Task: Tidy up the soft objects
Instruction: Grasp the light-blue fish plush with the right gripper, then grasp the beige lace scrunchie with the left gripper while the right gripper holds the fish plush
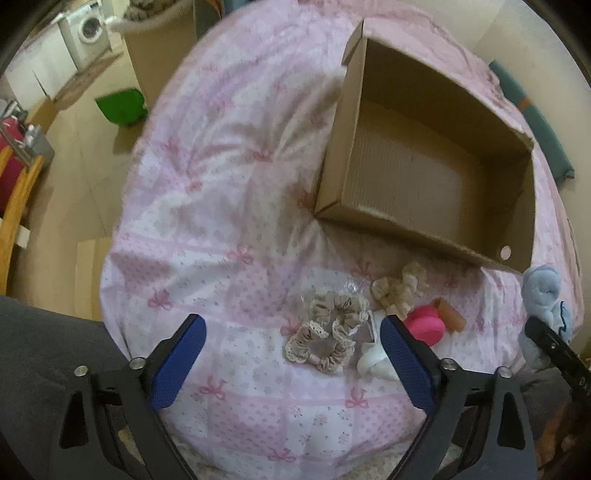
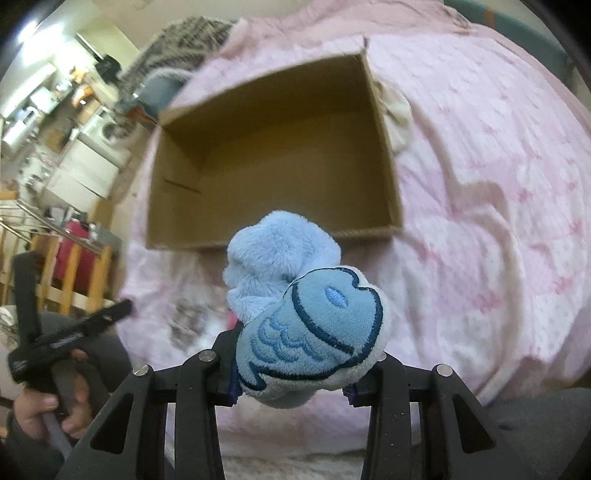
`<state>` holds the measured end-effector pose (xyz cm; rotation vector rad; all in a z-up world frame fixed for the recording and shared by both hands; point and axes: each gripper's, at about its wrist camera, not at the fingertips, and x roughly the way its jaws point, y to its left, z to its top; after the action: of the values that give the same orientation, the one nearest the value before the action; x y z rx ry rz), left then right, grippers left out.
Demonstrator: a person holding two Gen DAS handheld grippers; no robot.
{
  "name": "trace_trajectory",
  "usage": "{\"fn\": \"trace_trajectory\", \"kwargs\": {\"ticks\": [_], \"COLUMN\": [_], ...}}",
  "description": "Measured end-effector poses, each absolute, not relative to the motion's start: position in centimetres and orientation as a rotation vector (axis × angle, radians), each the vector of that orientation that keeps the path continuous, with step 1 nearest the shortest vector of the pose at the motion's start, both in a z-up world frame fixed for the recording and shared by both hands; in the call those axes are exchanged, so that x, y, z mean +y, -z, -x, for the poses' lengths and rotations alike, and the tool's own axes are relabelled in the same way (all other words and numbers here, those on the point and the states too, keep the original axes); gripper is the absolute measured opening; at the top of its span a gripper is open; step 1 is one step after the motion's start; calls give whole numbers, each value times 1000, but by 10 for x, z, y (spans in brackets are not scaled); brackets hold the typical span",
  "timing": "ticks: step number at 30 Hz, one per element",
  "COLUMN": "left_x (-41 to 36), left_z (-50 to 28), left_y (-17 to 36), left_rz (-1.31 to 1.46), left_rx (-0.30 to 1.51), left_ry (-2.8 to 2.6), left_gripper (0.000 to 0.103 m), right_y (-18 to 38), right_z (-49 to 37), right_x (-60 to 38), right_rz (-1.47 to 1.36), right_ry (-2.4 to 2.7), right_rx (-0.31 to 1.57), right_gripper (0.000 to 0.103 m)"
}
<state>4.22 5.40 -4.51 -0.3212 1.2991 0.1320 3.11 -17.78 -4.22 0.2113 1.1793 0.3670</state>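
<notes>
An open, empty cardboard box point(image 1: 436, 173) sits on a pink patterned bedspread point(image 1: 221, 206). My left gripper point(image 1: 291, 358) is open, low over the bedspread, with two beige scrunchies point(image 1: 325, 332) between its blue fingers. A third cream scrunchie point(image 1: 400, 291), a pink round object point(image 1: 424, 326) and a white item point(image 1: 373, 363) lie by the right finger. My right gripper point(image 2: 291, 373) is shut on a blue plush fish toy point(image 2: 303, 314), held above the bed in front of the box point(image 2: 273, 155). The plush also shows in the left wrist view point(image 1: 546, 299).
A tan cylinder point(image 1: 448, 314) lies beside the pink object. A white cloth point(image 2: 397, 114) lies against the box's right wall. The bed edge drops to a tiled floor with a green dustpan point(image 1: 120, 107), a tall cardboard box point(image 1: 162, 48) and a washing machine point(image 1: 86, 33).
</notes>
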Motion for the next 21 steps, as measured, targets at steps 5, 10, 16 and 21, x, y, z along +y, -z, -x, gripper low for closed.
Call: {"fn": "trace_trajectory", "kwargs": {"ticks": [5, 10, 16, 21], "left_x": [47, 26, 20, 20], "left_z": [-54, -58, -61, -49], "left_y": [74, 91, 120, 119], "left_rz": [335, 289, 293, 271], "left_rx": [1424, 1479, 1544, 1550], "left_ry": [-84, -24, -7, 3], "left_gripper": [66, 66, 44, 15], "right_y": [54, 61, 65, 65], "right_z": [-45, -46, -41, -40], "right_x": [-176, -182, -191, -186], "right_rz": [-251, -264, -248, -219], "right_ry": [-366, -361, -368, -370], "right_rx": [1205, 1216, 1225, 1222], "right_gripper": [42, 42, 43, 43]}}
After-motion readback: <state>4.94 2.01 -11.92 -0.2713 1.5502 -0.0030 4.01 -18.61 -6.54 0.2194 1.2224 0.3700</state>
